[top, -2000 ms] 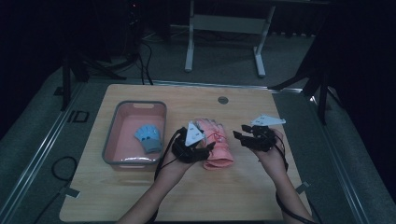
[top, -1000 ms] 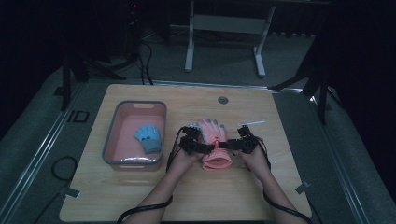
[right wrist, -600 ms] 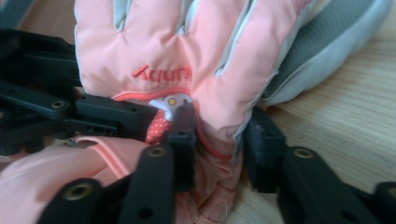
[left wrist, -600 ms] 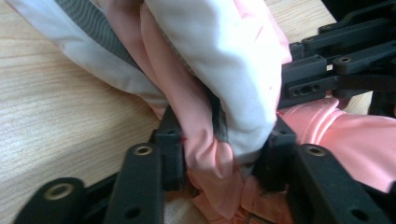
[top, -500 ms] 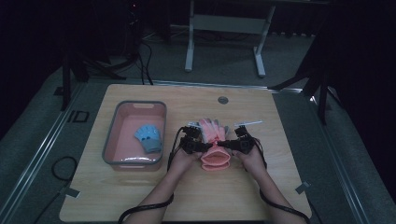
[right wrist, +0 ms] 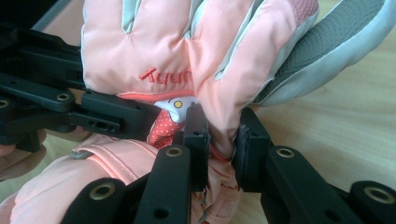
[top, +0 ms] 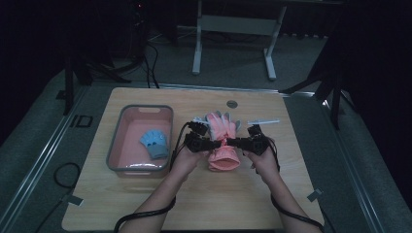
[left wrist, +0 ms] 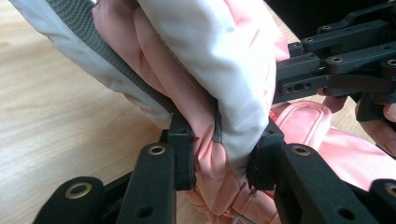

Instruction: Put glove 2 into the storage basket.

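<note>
high view: wooden table (top: 145, 204) w/ pink glove (top: 222, 141) at centre, finger end toward far side, cuff toward near side. left gripper (top: 214, 143) clamped on glove's left edge at wrist area; right gripper (top: 232, 142) clamped on its right edge, opposite; tips nearly meeting across the glove. jaws of both just closing in, glove fabric between them. person's forearms entering from near edge, cables trailing back along them.

left of glove, well apart: pink tray w/ grey rim (top: 114, 145), holding small blue glove (top: 154, 143) toward its right side. round dark disc (top: 232, 104) set in tabletop near far edge. thin pale strip (top: 263, 122) lying just far-right of the right gripper. table legs of another bench (top: 197, 43) beyond, on dim floor.

left gripper view: jaws narrowed onto bunched pink and pale-grey fabric of glove (left wrist: 215, 93), pads (left wrist: 181, 140) pressing it from both sides; grey textured palm strip at upper left; other gripper's black linkage at right, wood below.

right gripper view: same pinch from opposite side; pads (right wrist: 196, 126) squeezing a fold of glove (right wrist: 187, 51) just under red stitched lettering; small cartoon patch beside the left pad; cuff (right wrist: 65, 182) sagging at lower left; other gripper's linkage at left.
</note>
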